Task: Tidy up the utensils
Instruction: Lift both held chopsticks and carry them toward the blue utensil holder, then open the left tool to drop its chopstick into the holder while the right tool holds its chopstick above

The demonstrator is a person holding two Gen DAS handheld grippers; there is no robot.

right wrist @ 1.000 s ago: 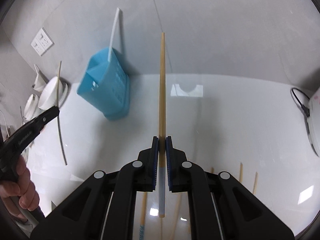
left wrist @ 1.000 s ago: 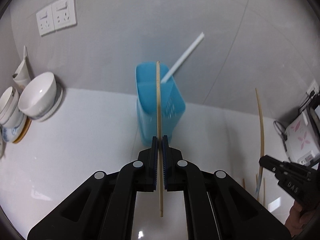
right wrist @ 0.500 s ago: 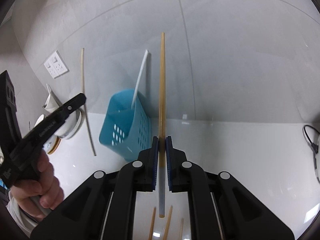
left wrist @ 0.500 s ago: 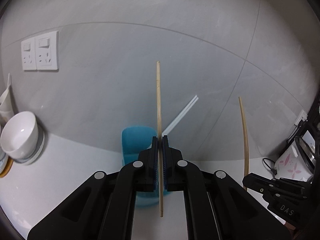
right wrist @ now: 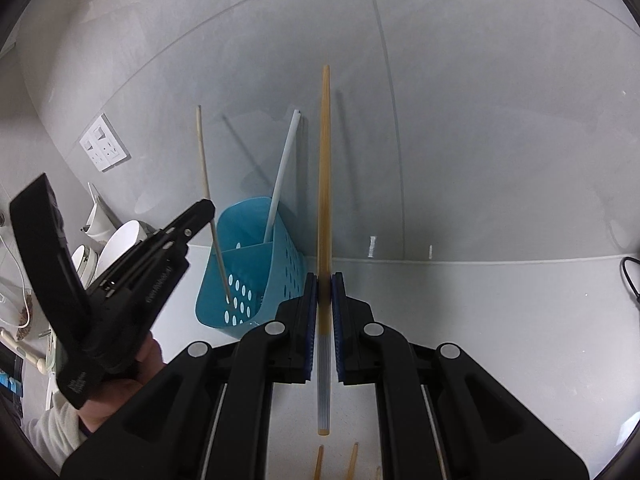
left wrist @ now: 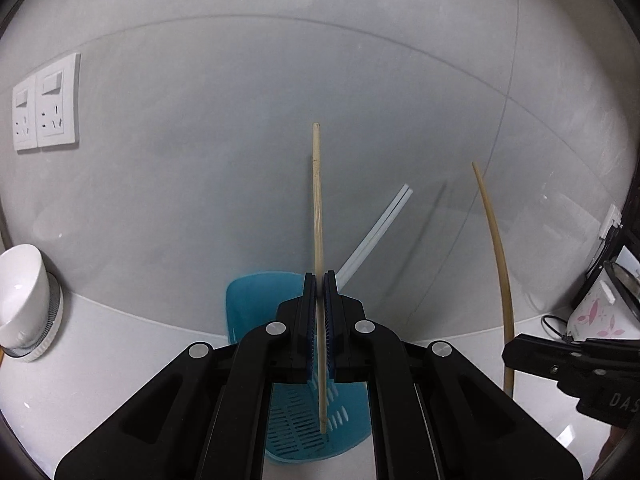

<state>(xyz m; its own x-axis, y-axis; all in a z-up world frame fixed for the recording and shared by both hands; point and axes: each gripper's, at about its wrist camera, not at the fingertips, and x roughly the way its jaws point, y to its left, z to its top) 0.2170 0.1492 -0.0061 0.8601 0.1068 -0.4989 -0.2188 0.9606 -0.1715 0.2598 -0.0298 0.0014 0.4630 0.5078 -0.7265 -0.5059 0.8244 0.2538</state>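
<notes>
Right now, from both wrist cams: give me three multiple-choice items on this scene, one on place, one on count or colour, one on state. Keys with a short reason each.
1. Where does the blue utensil basket stand?
A. on the white counter by the grey wall
B. on top of the bowls
C. hanging from the wall sockets

2. What colour are the chopsticks already standing in the basket?
A. black
B. white
C. red

3. What state are the left tongs in?
A. wide open and empty
B. shut on a pale wooden chopstick
C. shut on a bowl rim

Key: 1 A, the basket's base rests on the counter right by the wall. 2 B, the white sticks lean out of the basket's far compartment. 3 B, the pads press the pale wooden chopstick with no gap; the right tongs likewise clamp an amber chopstick.
</notes>
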